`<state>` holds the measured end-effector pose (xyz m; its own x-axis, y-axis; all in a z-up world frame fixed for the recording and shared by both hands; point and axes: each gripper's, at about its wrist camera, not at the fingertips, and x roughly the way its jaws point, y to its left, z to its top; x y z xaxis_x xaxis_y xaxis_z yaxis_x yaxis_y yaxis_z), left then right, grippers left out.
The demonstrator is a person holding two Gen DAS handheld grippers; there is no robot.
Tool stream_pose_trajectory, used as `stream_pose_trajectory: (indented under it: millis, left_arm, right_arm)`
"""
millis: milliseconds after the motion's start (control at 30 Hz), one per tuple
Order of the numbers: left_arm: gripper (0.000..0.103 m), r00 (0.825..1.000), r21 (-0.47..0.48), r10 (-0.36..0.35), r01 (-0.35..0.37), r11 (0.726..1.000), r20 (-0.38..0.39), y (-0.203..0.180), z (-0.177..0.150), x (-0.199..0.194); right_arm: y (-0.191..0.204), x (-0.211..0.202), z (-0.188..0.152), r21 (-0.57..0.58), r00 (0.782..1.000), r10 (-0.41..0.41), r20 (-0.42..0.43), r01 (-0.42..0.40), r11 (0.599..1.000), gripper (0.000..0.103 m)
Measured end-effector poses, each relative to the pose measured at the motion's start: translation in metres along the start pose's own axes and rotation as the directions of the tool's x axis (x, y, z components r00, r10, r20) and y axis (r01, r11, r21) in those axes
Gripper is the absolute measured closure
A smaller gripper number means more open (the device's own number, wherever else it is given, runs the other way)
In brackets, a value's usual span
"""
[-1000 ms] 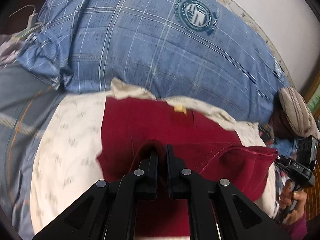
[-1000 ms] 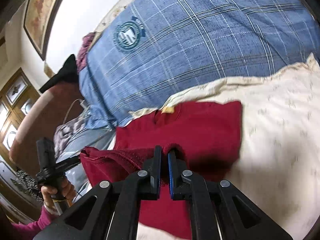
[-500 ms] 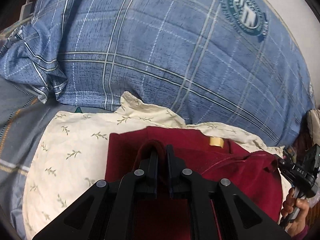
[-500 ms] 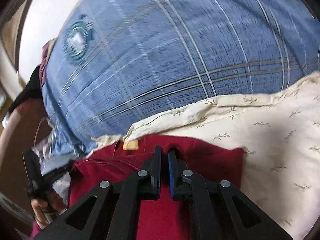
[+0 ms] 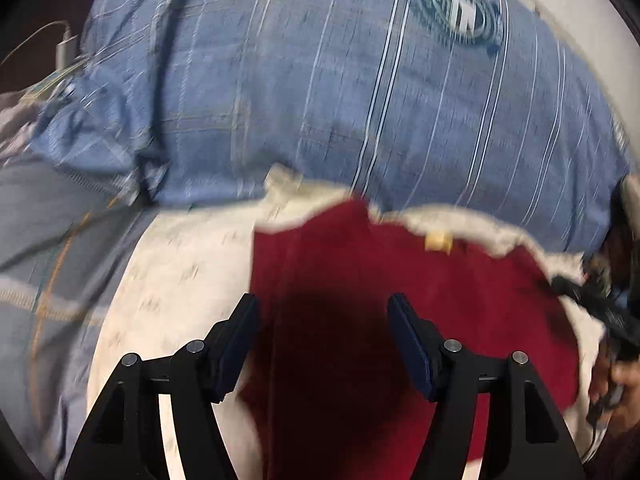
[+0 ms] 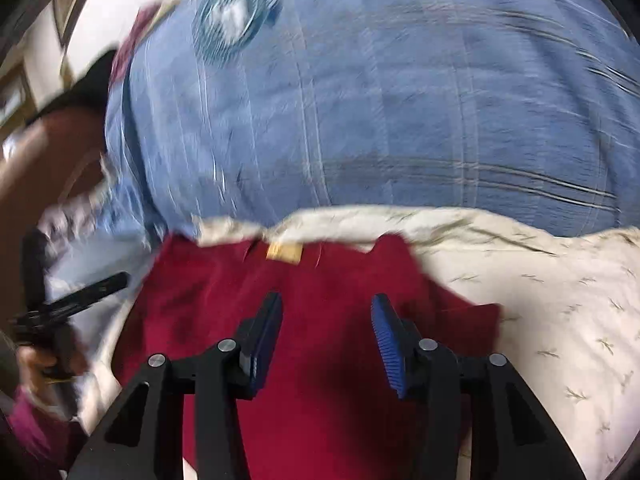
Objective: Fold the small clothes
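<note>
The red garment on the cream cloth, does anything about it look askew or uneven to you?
Slightly. The red garment lies folded, but its right edge steps out unevenly and one corner peaks at the top. Blur hides finer detail.

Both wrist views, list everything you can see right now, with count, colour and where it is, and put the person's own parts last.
garment: one, dark red with a yellow neck tag, spread flat on the cream pillow.
cream pillow: one, cream with a small sprig print, under the garment.
blue pillow: one, blue plaid with a round crest, behind the cream pillow.
bedsheet: one, grey-blue with orange lines, left of the cream pillow.
charger: one, white, far left; blurred.
left gripper: one, black, open above the garment.
right gripper: one, black with blue pads, open above the garment.
</note>
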<state>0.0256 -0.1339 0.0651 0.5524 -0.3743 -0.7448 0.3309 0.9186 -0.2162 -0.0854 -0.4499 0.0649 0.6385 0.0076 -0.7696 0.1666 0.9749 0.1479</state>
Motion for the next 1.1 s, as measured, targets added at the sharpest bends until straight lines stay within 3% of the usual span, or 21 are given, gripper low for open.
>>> stream_pose_trajectory:
  millis: [133,200,267,333,433,500,567,633,733,833,900,933,967,1000,1100]
  left_arm:
    - [0.037,0.994,-0.019,0.026,-0.028,0.999,-0.104,0.011,-0.033,0.017]
    - [0.032,0.993,-0.014,0.047,-0.049,0.999,-0.111,0.016,-0.039,0.025]
    - [0.03,0.994,-0.012,0.051,-0.052,0.999,-0.097,0.019,-0.036,0.027]
    - [0.03,0.995,-0.029,0.033,-0.036,0.999,-0.091,0.023,-0.034,0.029]
    - [0.03,0.996,-0.044,0.004,-0.008,0.999,-0.092,0.03,-0.038,0.031]
    - [0.03,0.996,-0.037,0.001,-0.004,0.999,-0.088,0.033,-0.042,0.026]
    - [0.03,0.997,-0.019,0.005,-0.007,1.0,-0.082,0.033,-0.045,0.021]
    - [0.03,0.997,0.001,0.004,-0.004,1.0,-0.077,0.033,-0.047,0.017]
    - [0.026,0.995,-0.026,-0.018,0.015,1.0,-0.096,0.04,-0.047,0.021]
    - [0.026,0.99,-0.077,-0.063,0.054,0.996,-0.124,0.048,-0.044,0.024]
    - [0.026,0.988,-0.089,-0.077,0.066,0.994,-0.135,0.051,-0.042,0.025]
    - [0.026,0.987,-0.093,-0.083,0.07,0.993,-0.137,0.052,-0.041,0.025]
    - [0.027,0.986,-0.096,-0.088,0.076,0.993,-0.139,0.052,-0.04,0.025]
    - [0.028,0.986,-0.098,-0.094,0.08,0.992,-0.141,0.052,-0.039,0.025]
    - [0.028,0.986,-0.099,-0.093,0.08,0.992,-0.138,0.052,-0.039,0.027]
  right_arm:
    - [-0.023,0.052,-0.005,0.031,0.977,-0.191,-0.099,0.195,0.98,0.059]
    - [-0.035,0.056,-0.006,0.113,0.978,-0.178,-0.113,0.191,0.975,0.059]
    - [-0.024,0.043,-0.002,0.104,0.974,-0.202,-0.102,0.212,0.972,0.055]
    - [-0.002,0.031,0.002,0.083,0.985,-0.151,-0.086,0.158,0.984,0.054]
    - [0.037,0.03,0.011,0.087,0.996,0.019,-0.087,-0.011,0.996,0.052]
    - [0.071,0.041,0.02,0.106,0.981,0.169,-0.098,-0.159,0.982,0.051]
    - [0.102,0.057,0.03,0.111,0.963,0.253,-0.095,-0.242,0.964,0.045]
    - [0.134,0.072,0.039,0.038,0.969,0.236,-0.069,-0.234,0.971,0.04]
    - [0.168,0.099,0.052,-0.129,0.993,0.117,-0.029,-0.12,0.984,0.033]
    - [0.179,0.127,0.054,-0.194,0.987,0.107,-0.116,-0.128,0.973,0.033]
    - [0.178,0.135,0.053,-0.217,0.987,0.096,-0.126,-0.122,0.969,0.041]
    - [0.179,0.135,0.054,-0.231,0.989,0.084,-0.126,-0.111,0.967,0.073]
    - [0.181,0.138,0.055,-0.251,0.99,0.06,-0.129,-0.091,0.964,0.094]
    - [0.181,0.138,0.056,-0.257,0.991,0.05,-0.124,-0.08,0.963,0.101]
    - [0.19,0.151,0.054,-0.259,0.993,0.027,-0.117,-0.057,0.964,0.103]
